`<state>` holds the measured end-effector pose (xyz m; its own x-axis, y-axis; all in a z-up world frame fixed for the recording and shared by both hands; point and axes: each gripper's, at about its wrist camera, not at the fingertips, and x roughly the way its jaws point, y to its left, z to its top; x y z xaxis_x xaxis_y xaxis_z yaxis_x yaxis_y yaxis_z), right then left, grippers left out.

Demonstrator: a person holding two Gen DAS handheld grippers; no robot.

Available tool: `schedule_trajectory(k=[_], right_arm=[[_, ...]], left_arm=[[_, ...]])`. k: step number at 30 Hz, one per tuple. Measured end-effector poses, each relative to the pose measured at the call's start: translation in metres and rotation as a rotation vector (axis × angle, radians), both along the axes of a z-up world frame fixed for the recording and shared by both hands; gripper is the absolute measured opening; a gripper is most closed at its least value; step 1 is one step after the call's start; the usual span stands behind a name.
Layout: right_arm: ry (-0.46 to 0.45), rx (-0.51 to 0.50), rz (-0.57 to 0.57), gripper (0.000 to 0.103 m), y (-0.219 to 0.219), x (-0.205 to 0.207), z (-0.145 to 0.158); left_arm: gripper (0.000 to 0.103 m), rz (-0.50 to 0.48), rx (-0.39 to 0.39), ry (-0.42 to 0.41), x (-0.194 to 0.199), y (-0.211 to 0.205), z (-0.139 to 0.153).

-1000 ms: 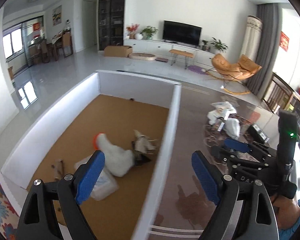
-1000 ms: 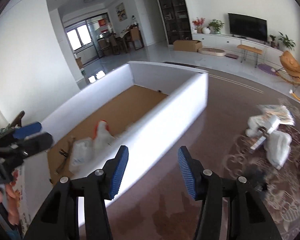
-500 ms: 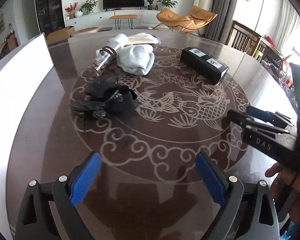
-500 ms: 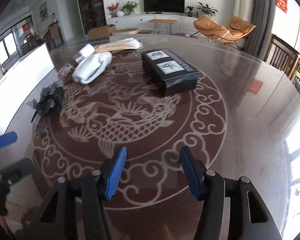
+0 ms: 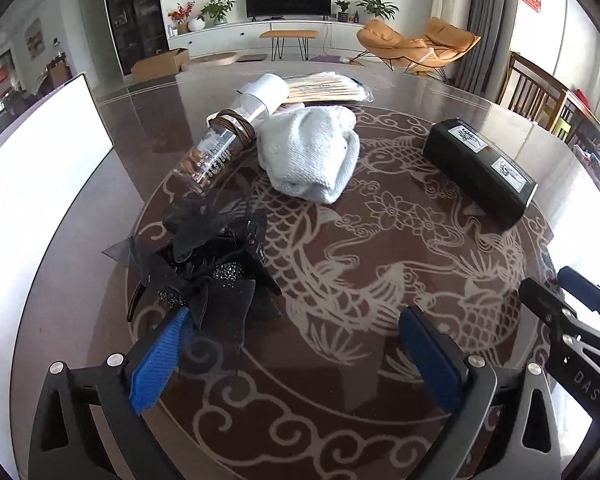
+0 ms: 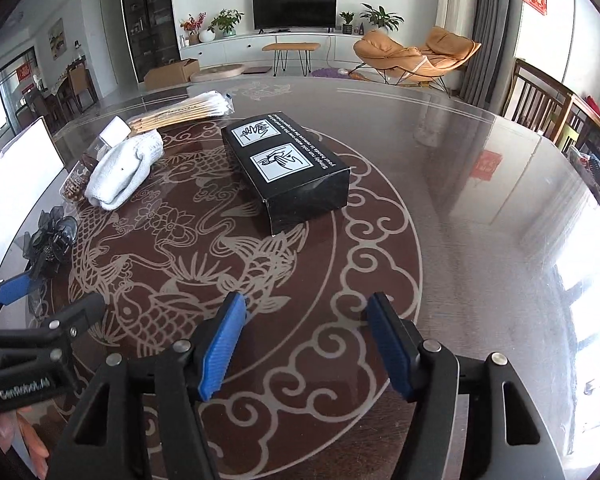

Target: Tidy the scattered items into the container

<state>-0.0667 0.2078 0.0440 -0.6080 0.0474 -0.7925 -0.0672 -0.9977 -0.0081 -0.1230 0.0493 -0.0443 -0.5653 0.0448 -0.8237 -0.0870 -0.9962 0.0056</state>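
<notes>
At your far left stands the white container wall [image 5: 40, 168], and just beside it your left gripper [image 5: 292, 344], jaws wide apart and holding nothing, has its left pad [image 5: 160, 360] touching the black hair accessory [image 5: 208, 264]. Only this view shows the clear bottle [image 5: 220, 144] fully beside the pale knit cloth [image 5: 312, 156]. Your right gripper [image 6: 306, 346], jaws likewise spread and empty, sees the black box [image 6: 288, 168] top's printed labels and the chopstick packet [image 6: 184, 114].

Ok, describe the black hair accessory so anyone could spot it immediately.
On the round table, find the white container wall. The black hair accessory lies beside it, nearest the left gripper: gauzy, frilled and beaded, unlike the smooth black box.
</notes>
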Motion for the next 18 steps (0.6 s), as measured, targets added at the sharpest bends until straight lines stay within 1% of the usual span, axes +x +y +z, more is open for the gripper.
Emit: schedule_trajectory(k=[5,7,10,18], right_arm=[[0.0,0.0,0.0,0.065,0.0005,0.0001,0.0001],[0.0,-0.001,0.0,0.065,0.0006,0.0002,-0.0004],[0.0,-0.001,-0.001,0.065,0.0006,0.0003,-0.001],[0.0,-0.001,-0.001,0.065,0.0011,0.0004,-0.0013]], left_arm=[[0.103,0.011,-0.002,0.001,-0.0027,-0.0004,-0.0003],[0.103,0.022,-0.001,0.02,0.0008,-0.0008,-0.001],[0.103,0.007,0.007,0.018,0.0021,-0.0024,-0.0023],[0.103,0.007,0.007,0.017,0.0005,-0.0031,-0.0009]])
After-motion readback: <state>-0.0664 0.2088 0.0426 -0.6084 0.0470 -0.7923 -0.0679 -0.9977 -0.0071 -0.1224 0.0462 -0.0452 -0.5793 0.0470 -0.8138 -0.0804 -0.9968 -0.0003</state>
